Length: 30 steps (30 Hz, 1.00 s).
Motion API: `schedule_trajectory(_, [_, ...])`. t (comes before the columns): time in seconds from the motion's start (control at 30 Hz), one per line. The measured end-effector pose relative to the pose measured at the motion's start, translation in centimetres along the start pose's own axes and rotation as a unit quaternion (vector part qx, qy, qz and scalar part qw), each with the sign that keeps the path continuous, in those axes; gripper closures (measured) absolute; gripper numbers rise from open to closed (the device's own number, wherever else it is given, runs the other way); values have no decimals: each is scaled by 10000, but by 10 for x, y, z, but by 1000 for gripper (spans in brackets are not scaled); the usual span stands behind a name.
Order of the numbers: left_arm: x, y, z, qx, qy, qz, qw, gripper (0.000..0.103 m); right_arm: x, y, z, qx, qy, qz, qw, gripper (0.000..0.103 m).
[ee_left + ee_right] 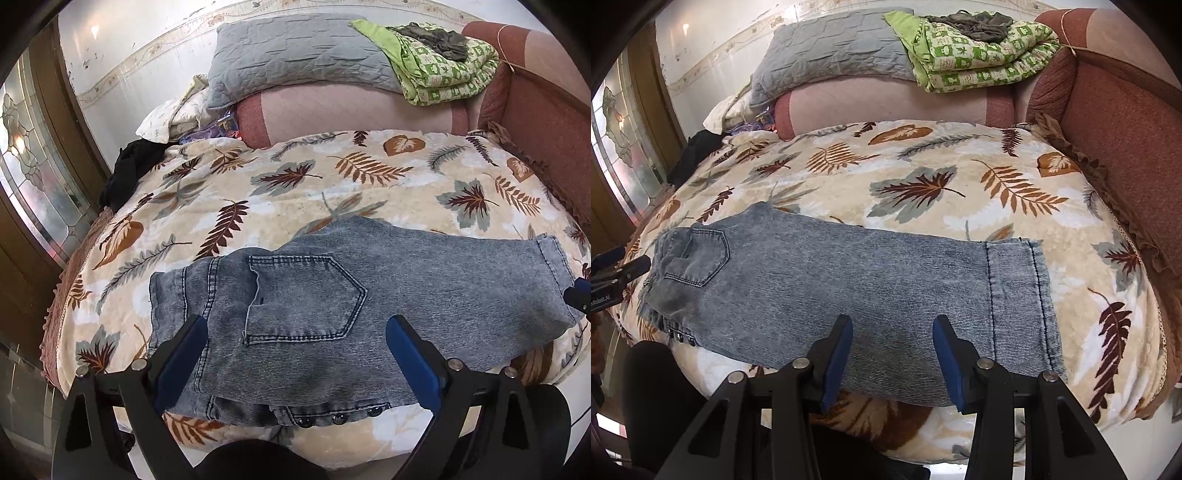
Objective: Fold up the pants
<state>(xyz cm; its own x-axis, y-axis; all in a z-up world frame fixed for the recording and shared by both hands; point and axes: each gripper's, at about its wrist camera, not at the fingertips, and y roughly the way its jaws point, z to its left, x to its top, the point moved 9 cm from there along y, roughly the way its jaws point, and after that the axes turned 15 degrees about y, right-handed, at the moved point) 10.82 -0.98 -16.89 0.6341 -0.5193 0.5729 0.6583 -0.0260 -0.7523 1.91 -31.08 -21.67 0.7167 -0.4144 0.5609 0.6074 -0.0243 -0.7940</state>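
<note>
1. On the leaf-print blanket (960, 162), near its front edge: grey denim pants (849, 280) lie flat, folded lengthwise, waist toward the left, hem cuff (1019, 295) toward the right.
2. Back pocket (306, 299) faces up; snap buttons (340, 419) show along the near edge.
3. Left gripper (295, 332): jaws wide apart over the waist end, nothing clamped.
4. Right gripper (892, 332): jaws apart over the leg near the cuff, nothing clamped.
5. Behind: grey pillow (295, 55), green quilt (979, 55).
</note>
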Motion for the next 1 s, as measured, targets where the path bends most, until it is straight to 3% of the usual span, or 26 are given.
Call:
schedule_trajectory(0.6, [7, -9, -9, 29, 184, -31, 9998, 5, 6, -12, -11, 87, 205, -147, 9996, 54])
schedule_trajectory(0.73, [20, -17, -33, -159, 492, -145, 9986, 5, 14, -30, -42, -54, 431, -346, 9985, 54])
schedule_trajectory(0.93, [36, -4, -98, -835, 938, 52, 9921, 5, 15, -64, -132, -538, 1233, -658, 9887, 54])
schedule_trajectory(1.0, [38, 7, -114, -847, 1080, 182, 9904, 5, 11, -65, -154, -297, 1714, -631, 9827, 54])
